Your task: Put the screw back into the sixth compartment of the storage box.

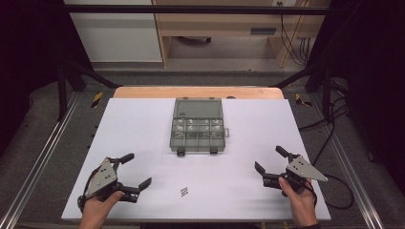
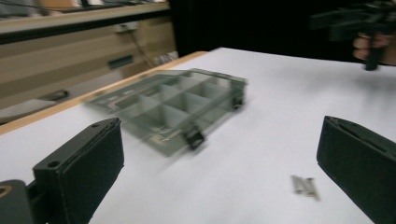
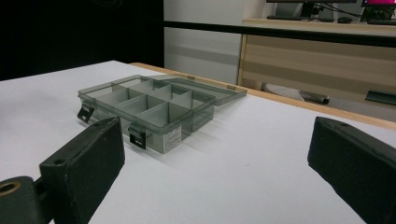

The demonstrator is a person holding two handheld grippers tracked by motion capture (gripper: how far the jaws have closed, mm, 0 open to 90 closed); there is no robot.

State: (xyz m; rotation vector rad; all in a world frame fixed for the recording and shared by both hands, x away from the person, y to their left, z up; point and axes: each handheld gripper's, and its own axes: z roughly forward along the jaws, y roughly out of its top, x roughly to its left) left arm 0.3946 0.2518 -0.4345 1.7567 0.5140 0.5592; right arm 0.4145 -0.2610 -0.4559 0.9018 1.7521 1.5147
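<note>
Both grippers are hovering low in the high view, the left gripper and right gripper each with fingers spread wide and holding nothing. The small screws are lying at lower centre on the white worktop, nearer the left gripper, well apart from the open compartment box at centre. Picking one up well is probably calling for lowering the left fingers astride a single screw and closing gently.

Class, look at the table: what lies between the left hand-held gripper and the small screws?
Nothing: in the high view, bare white table separates the left hand-held gripper from the screws.
</note>
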